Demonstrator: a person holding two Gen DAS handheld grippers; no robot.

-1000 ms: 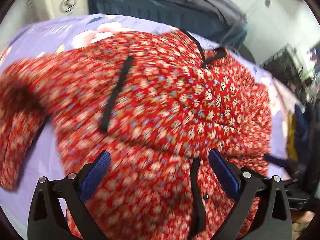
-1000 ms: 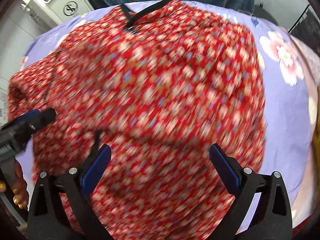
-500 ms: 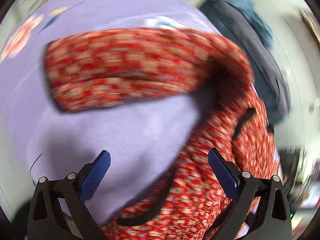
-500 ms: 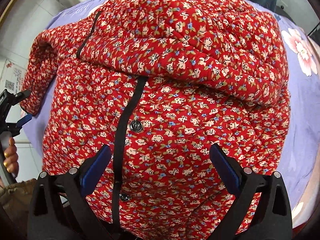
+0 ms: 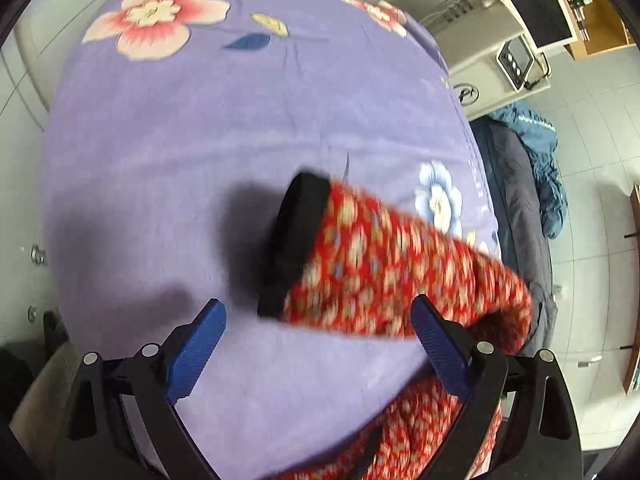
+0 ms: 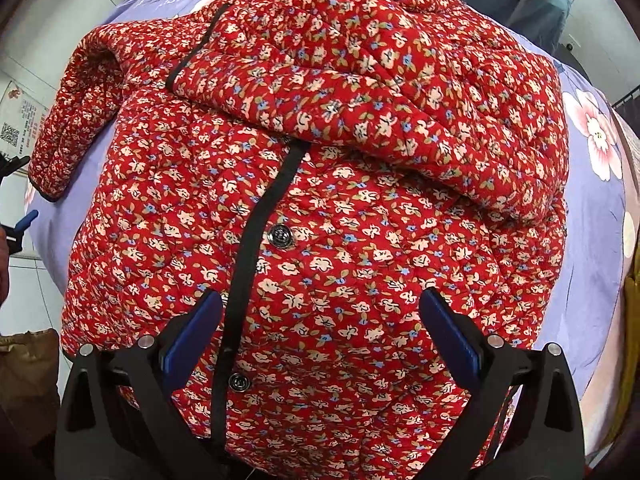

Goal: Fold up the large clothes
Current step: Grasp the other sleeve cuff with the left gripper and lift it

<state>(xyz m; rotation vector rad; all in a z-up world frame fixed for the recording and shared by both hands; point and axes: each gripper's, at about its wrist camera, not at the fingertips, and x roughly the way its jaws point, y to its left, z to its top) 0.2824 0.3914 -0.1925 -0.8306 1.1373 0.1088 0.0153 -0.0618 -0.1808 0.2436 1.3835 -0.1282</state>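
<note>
Red quilted cloth with small flowers covers most of the right wrist view: the jacket [image 6: 320, 208] lies spread on a purple flowered sheet [image 6: 592, 240] over the worktop, one sleeve already folded across the chest, the black button strip [image 6: 256, 248] running down the middle. The right claw [image 6: 320, 340] hangs over the lower front, released, nothing between its pads. The step in hand looks like the second sleeve. The left claw [image 5: 316, 344] points down at that sleeve's black cuff [image 5: 294, 240]; its jaws are closing from wide, with only bare sheet and the cuff's near edge between them and no pad touching cloth. Next it must reach the cuff, pinch it, and carry it across the body. Only the left view shows the cuff close, blurred; only the right shows the whole garment and its buttons.
</note>
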